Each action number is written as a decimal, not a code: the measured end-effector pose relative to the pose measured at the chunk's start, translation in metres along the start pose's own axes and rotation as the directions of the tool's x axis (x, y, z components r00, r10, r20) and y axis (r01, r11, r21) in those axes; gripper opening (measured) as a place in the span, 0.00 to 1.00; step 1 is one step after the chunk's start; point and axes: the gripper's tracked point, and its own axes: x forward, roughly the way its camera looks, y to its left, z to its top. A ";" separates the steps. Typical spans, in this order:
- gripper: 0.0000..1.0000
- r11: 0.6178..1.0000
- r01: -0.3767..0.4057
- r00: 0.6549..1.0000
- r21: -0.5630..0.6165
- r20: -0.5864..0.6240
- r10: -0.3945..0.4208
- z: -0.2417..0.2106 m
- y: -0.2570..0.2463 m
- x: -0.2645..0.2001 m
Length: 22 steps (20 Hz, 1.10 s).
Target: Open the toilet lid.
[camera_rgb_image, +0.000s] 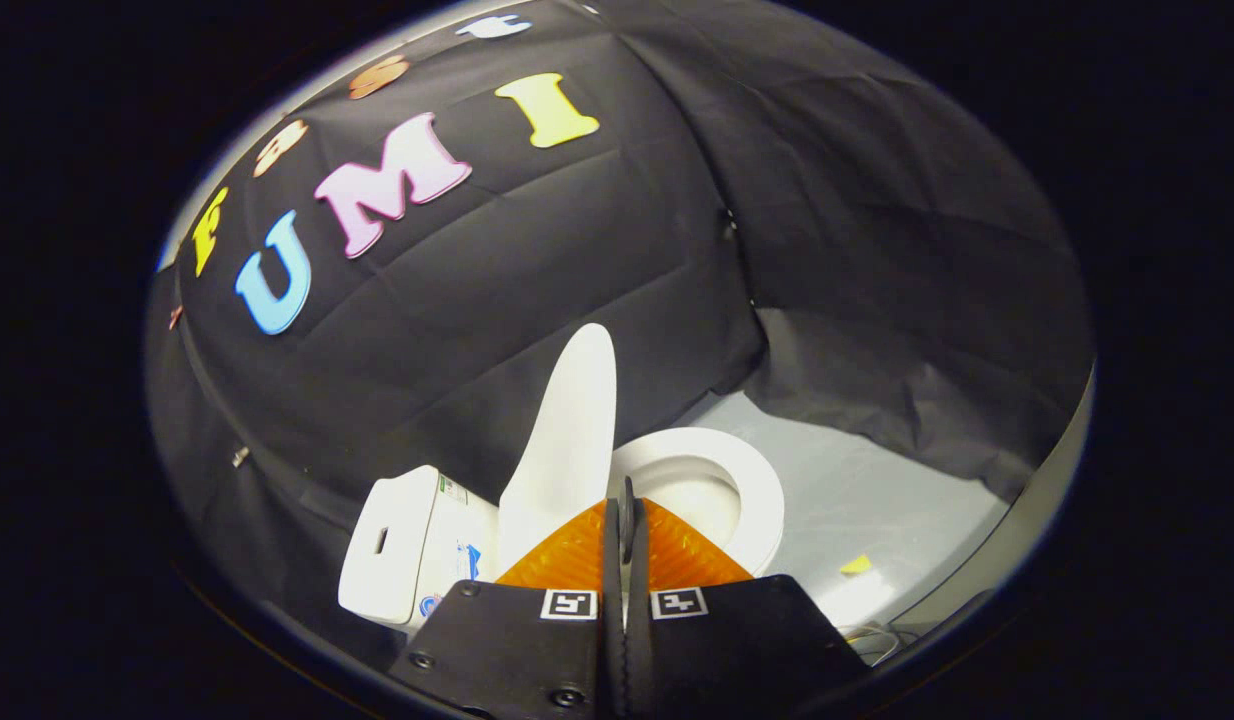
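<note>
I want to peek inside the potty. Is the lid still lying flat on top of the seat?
No. The lid stands raised beside the tank, the seat and bowl lie uncovered, and the gripper has its fingers together, holding nothing.

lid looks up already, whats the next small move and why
Probably draw the hand-held gripper straight back, with no more pushing. The toilet lid stands raised, close to upright, just ahead of the fingers, and the seat and bowl lie open beside it. The fingers sit closed together with nothing between them, so nothing needs releasing. Whether the lid leans on the tank I cannot tell.
</note>
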 end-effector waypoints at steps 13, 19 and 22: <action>0.06 0.929 -0.003 0.989 -0.370 0.134 0.056 -0.001 0.144 -0.049; 0.06 0.884 -0.093 0.975 -0.459 0.137 0.174 -0.017 0.218 -0.065; 0.06 0.857 -0.123 0.968 -0.501 0.129 0.215 -0.027 0.247 -0.070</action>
